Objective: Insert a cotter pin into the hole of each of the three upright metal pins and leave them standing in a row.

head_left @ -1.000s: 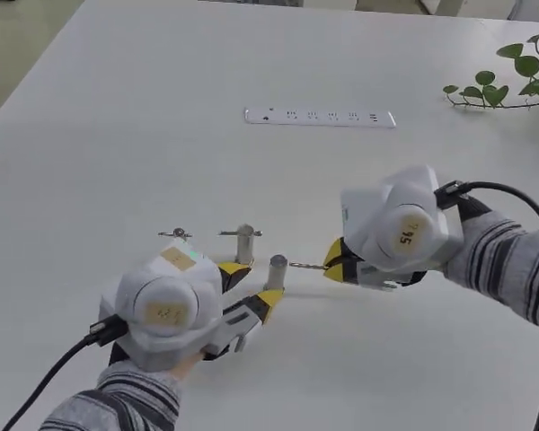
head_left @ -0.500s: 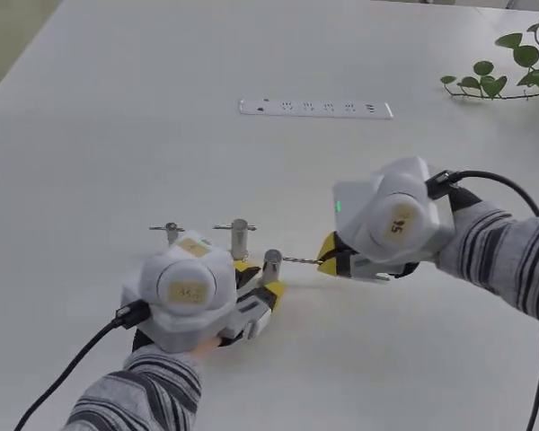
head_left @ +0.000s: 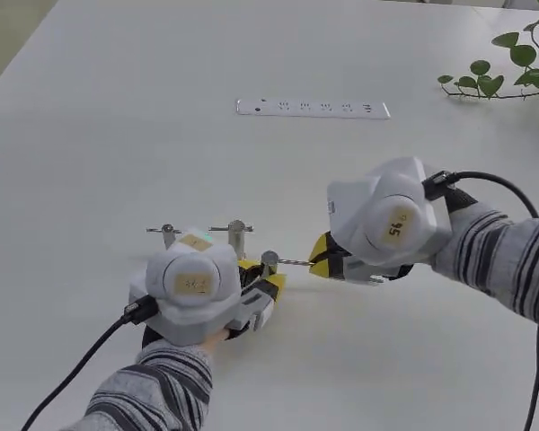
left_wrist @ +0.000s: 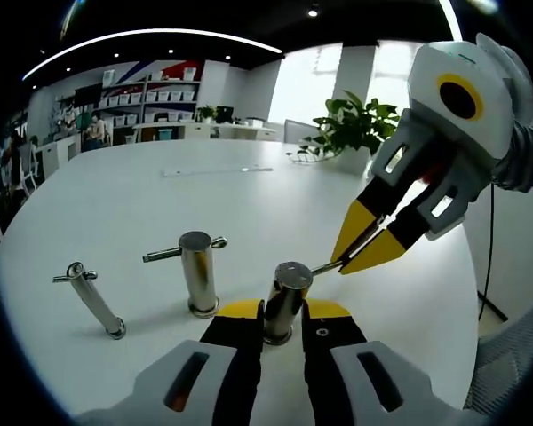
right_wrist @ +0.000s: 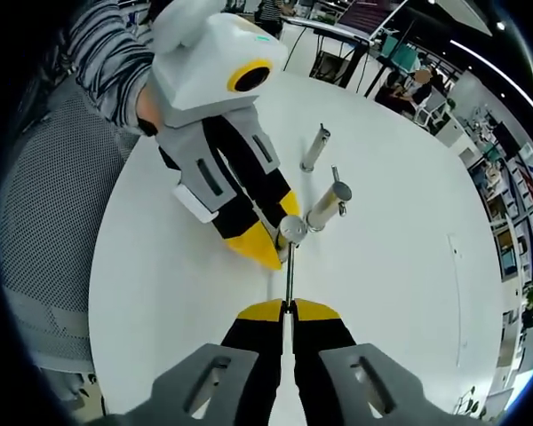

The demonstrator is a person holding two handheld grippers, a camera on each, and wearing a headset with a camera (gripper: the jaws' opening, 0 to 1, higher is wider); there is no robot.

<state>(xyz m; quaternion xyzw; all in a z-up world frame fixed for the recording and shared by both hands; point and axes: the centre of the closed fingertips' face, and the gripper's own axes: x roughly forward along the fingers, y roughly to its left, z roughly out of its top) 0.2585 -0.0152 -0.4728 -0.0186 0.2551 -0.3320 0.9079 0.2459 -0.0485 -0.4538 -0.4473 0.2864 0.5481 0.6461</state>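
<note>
Your left gripper (left_wrist: 282, 312) has its yellow-tipped black jaws clamped on the base of the short upright steel pin (left_wrist: 287, 282) on the white tabletop (head_left: 117, 135). Your right gripper (right_wrist: 287, 308), jaws pinched shut on a thin metal cotter pin (right_wrist: 289, 271), holds its tip against that pin's head from 3 o'clock. Toward 10 o'clock stand the middle steel pin (head_left: 237, 237) and the far steel pin (head_left: 168, 235), each already carrying a cotter pin

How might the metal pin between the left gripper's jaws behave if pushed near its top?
Probably stiff and heavy for its size: the metal pin looks solid. Tall on a narrow foot, it would likely tip, so the left gripper bracing it helps.
</note>
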